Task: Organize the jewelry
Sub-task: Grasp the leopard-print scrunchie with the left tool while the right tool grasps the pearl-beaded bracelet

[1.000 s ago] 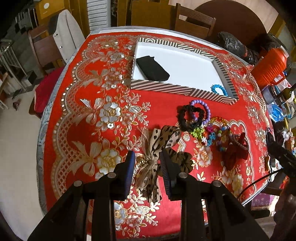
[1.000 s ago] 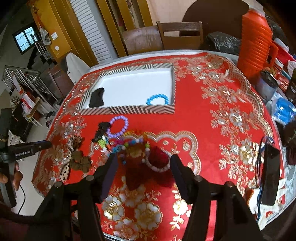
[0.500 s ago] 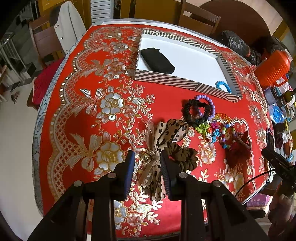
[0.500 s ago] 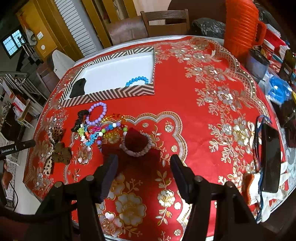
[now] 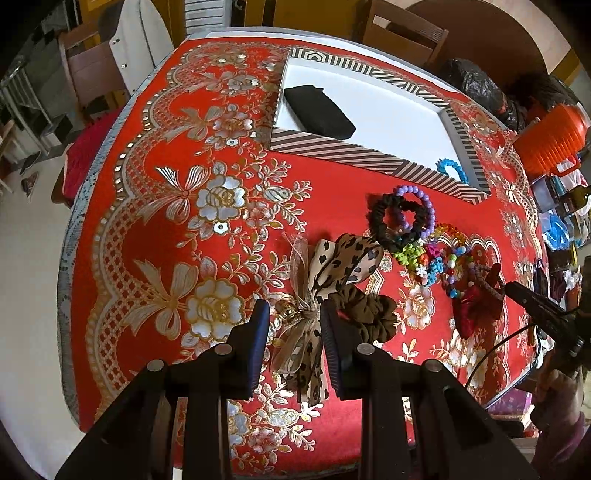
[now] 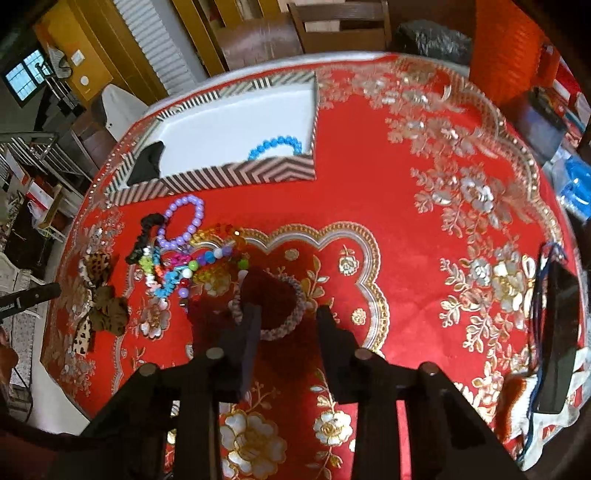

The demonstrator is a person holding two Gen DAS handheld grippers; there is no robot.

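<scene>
A striped box (image 5: 369,155) (image 6: 221,177) with a white floor holds a black cloth (image 5: 319,112) and a blue bead bracelet (image 6: 275,146). In front of it lie a leopard-print bow (image 5: 325,277), a brown scrunchie (image 5: 369,310), a black scrunchie (image 5: 391,221), a purple bead bracelet (image 6: 184,223), colourful beads (image 6: 195,266), a dark red scrunchie (image 6: 266,291) and a grey bead bracelet (image 6: 284,325). My left gripper (image 5: 293,325) is open, its fingers either side of the bow's knot. My right gripper (image 6: 288,325) is open over the grey bracelet and red scrunchie.
The round table wears a red floral cloth (image 5: 177,206). An orange jug (image 5: 550,140) stands at the far right edge. A black phone (image 6: 557,339) with cords lies at the right edge. Chairs (image 6: 332,26) ring the table.
Both grippers have moved down and forward towards the table. The left now straddles the bow's knot; the right has closed in over the red scrunchie and grey bracelet, jaws narrower.
</scene>
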